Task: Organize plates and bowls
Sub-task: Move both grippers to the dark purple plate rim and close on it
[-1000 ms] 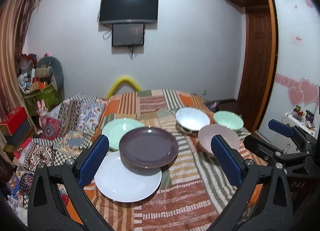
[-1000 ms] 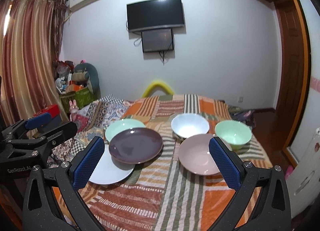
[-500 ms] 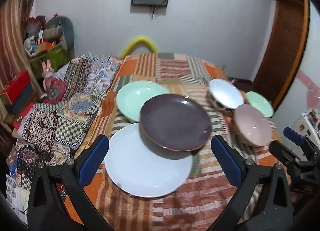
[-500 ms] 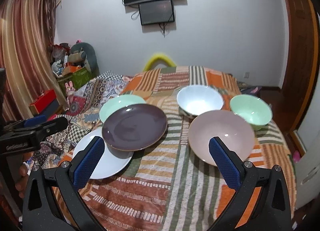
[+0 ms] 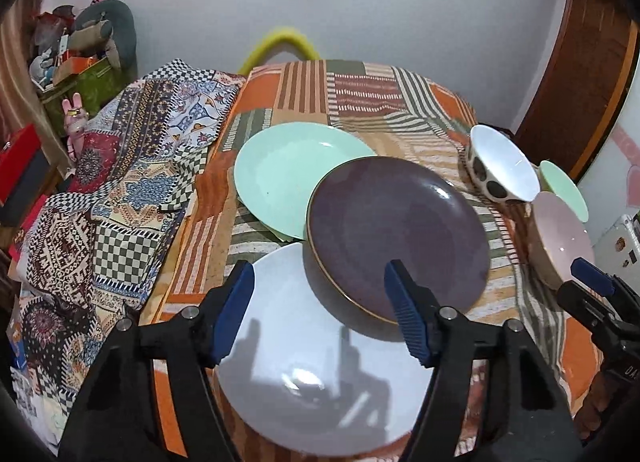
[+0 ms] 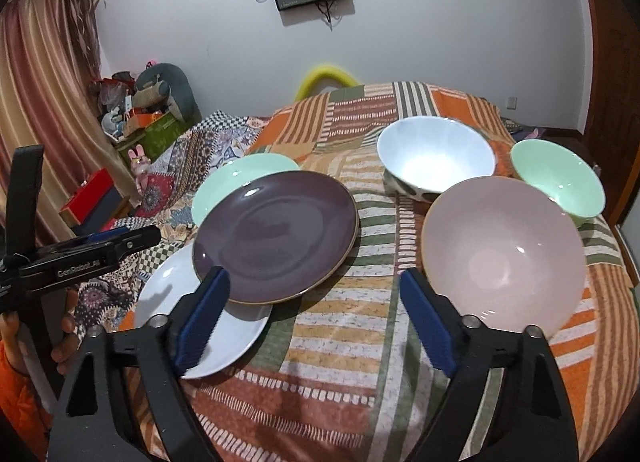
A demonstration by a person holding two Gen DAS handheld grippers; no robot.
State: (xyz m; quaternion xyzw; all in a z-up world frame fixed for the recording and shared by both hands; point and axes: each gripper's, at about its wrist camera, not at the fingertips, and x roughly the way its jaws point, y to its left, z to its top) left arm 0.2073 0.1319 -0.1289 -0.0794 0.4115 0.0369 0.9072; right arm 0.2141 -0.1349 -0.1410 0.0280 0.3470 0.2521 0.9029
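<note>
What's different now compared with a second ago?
Both grippers have come down closer to the dishes, and both are closing with nothing between their jaws: the left gripper above the white plate, the right gripper near the pink bowl. No dish has moved.

Black plastic left gripper (image 5: 320,318) and right gripper (image 6: 314,316), ribbed blue pads (image 6: 202,318), silver screws at pivots. White "GenRobot.AI" lettering on left frame. Orange sleeve (image 6: 16,394) at wrist.
</note>
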